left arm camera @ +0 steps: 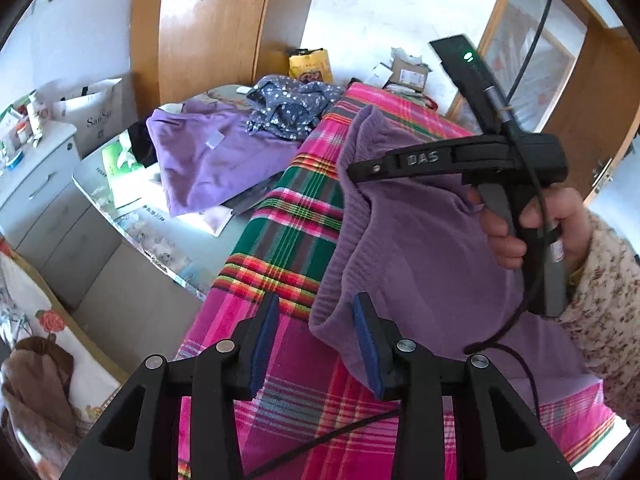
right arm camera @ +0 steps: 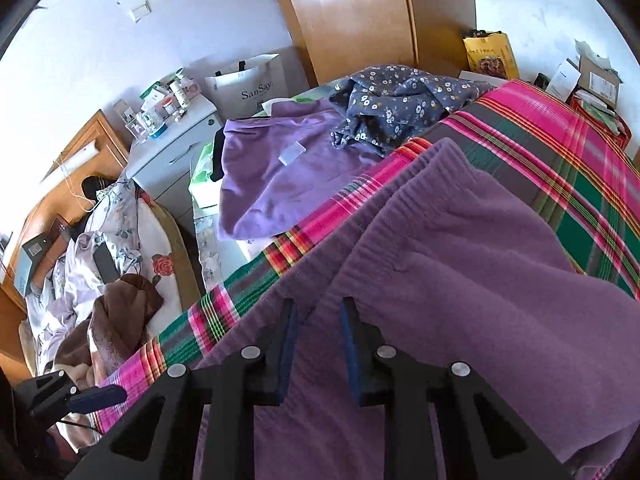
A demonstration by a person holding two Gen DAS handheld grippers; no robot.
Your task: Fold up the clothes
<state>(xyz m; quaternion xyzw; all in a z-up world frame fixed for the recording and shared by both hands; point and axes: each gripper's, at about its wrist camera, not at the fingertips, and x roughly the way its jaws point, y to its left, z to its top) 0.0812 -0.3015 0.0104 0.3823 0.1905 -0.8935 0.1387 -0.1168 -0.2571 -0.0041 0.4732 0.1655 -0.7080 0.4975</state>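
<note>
Blue pads of the left hand-held gripper [left arm camera: 316, 340] stand parted, released, beside the purple knit garment's [left arm camera: 420, 248] hem on plaid cloth [left arm camera: 288, 216]. Right hand-held gripper [left arm camera: 354, 170] pinches its far edge, seemingly mid-fold; next, the near hem needs grasping.

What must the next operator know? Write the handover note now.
Left gripper: open, with the purple garment's near edge at its fingertips, not pinched.
Right gripper: over the same garment, fingers partly closed with a fabric ridge in the gap. Whether it grips is unclear.
The garment lies rumpled on the plaid blanket. A lilac top and a floral piece are heaped beyond it.
Done: no finished fold visible.
Left: fold this garment, then likely the other two.
</note>
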